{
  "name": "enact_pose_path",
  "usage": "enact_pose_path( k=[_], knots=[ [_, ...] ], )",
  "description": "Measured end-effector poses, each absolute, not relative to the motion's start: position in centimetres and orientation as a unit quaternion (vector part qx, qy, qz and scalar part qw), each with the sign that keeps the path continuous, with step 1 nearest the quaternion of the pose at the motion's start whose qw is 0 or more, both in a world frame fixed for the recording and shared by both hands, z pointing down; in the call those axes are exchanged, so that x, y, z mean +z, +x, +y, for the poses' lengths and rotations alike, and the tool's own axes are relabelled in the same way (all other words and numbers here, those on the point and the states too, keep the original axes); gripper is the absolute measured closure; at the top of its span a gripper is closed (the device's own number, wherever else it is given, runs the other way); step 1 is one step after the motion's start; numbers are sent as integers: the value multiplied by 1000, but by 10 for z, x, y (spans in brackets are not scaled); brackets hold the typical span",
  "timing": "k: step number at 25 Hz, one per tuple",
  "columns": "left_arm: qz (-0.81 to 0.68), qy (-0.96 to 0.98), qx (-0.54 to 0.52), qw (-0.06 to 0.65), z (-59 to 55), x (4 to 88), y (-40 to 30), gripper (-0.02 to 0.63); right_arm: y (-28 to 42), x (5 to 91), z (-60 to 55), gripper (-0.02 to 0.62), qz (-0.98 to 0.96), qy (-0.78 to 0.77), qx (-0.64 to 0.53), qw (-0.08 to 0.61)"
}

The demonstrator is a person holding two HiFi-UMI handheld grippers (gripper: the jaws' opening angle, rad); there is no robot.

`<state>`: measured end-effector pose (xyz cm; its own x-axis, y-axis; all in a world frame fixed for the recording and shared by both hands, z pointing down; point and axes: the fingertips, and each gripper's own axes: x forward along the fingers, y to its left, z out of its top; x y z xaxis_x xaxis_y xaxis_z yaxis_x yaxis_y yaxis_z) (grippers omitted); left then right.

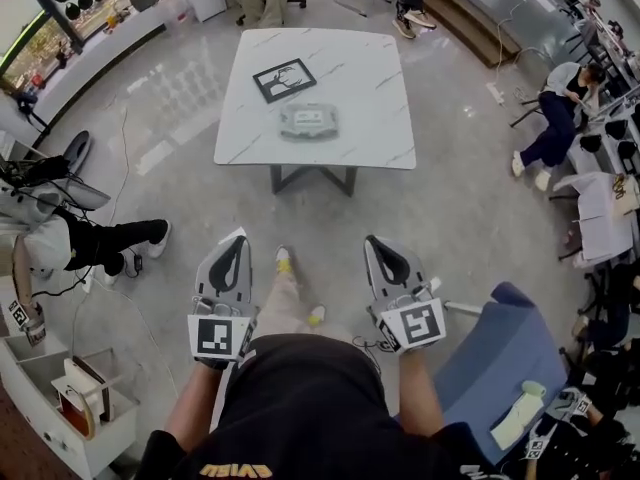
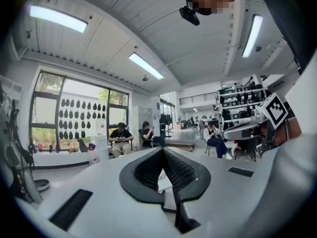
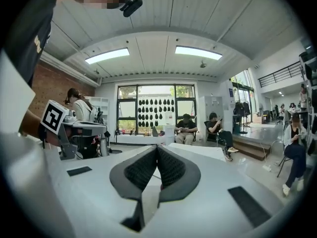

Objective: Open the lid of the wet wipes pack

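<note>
The left gripper [image 1: 238, 240] and the right gripper [image 1: 371, 242] are being held side by side and are being pointed ahead. The jaws of each one are being pressed tight together, with nothing between them. The wet wipes pack [image 1: 309, 120] is being left well ahead of both grippers on a white table [image 1: 370, 98], just nearer to them than a black picture frame [image 1: 284, 79].

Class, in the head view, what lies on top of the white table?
On the white table lie a wet wipes pack and, beyond it, a black-framed picture. Whatever is beneath either is covered.
</note>
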<state>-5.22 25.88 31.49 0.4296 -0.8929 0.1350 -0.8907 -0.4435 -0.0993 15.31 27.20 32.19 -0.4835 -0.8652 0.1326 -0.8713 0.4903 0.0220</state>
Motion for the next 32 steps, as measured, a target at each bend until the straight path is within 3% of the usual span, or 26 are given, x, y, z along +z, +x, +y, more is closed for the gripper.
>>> enact_pose_path(
  k=[10,18,22,24,25,26,27,29,32],
  knots=[
    [508,-859,-61,27,215,298,-26,587,194,309,250,586,-826,560,5,68],
    [511,-859,-37,27,217,295,-19,570,221,315,251,435,-811,580,24,69],
    [516,-855,-39,27,219,297,-24,441,223,315,252,322,-808,586,28,63],
    [520,-852,-53,32,216,296,-27,405,222,315,252,328,-806,588,30,62],
    [521,-851,-54,36,214,295,-27,342,222,315,251,325,-805,589,31,60],
    [522,-851,-49,39,212,293,-26,239,222,315,250,307,-804,591,31,59],
    [521,-851,-41,40,210,292,-26,190,223,315,248,288,-803,592,32,57],
    [518,-854,-33,42,208,291,-25,134,224,316,245,230,-798,598,34,56],
    [506,-859,-46,51,206,292,-19,103,226,315,239,105,-790,609,37,53]
  ],
)
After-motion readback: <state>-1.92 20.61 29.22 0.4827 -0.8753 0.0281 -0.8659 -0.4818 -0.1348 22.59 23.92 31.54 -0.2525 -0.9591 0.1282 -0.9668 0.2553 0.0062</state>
